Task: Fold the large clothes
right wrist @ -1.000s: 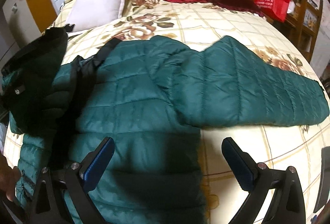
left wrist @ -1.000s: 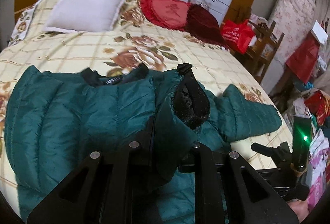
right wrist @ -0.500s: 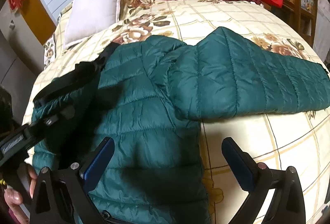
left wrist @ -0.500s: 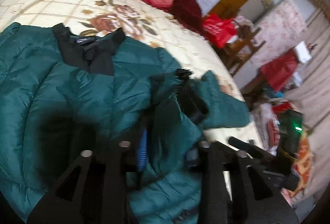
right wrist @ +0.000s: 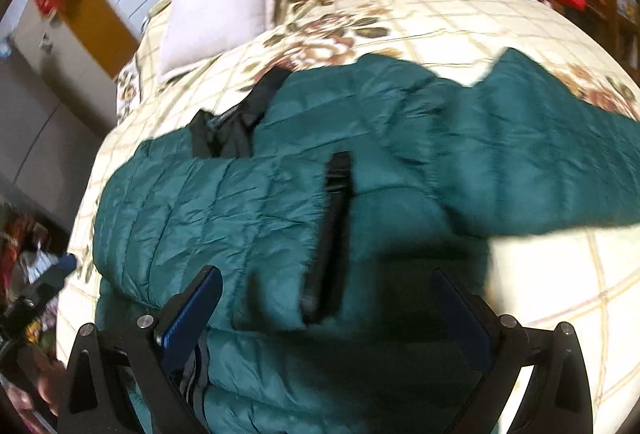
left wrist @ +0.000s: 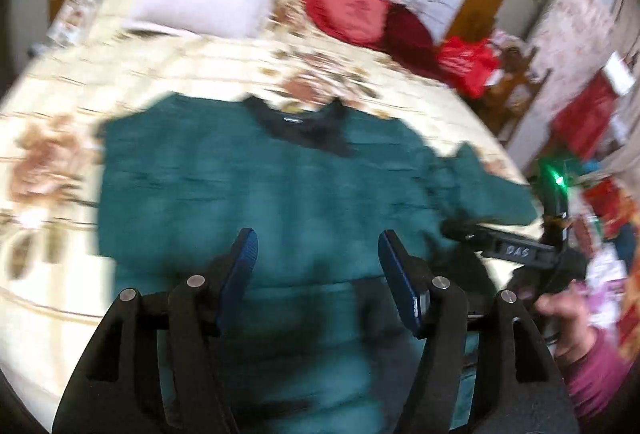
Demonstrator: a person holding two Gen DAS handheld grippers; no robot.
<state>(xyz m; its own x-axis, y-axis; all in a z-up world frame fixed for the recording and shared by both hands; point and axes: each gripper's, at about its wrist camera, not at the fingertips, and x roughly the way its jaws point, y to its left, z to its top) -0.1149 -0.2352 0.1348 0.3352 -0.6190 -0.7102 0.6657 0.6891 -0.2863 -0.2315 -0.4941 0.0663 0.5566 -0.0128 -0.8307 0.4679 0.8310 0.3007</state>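
Observation:
A dark green quilted jacket (left wrist: 256, 186) lies flat on the bed, black collar (left wrist: 304, 122) toward the pillows. In the right wrist view its left sleeve (right wrist: 208, 210) is folded across the body, black cuff (right wrist: 332, 230) near the middle; the other sleeve (right wrist: 552, 154) stretches out to the right. My left gripper (left wrist: 318, 250) is open and empty above the jacket's lower body. My right gripper (right wrist: 326, 298) is open and empty above the hem. The right gripper also shows in the left wrist view (left wrist: 508, 250) beside the outstretched sleeve.
The floral bedspread (left wrist: 80, 82) carries a white pillow (left wrist: 212, 2) and red cushions (left wrist: 348, 10) at the head. A red bag (left wrist: 468, 66) and wooden furniture stand right of the bed. Both views are motion-blurred.
My left gripper has let go of the left sleeve, which now lies folded across the jacket, and has opened and pulled back. My right gripper stayed open above the hem.

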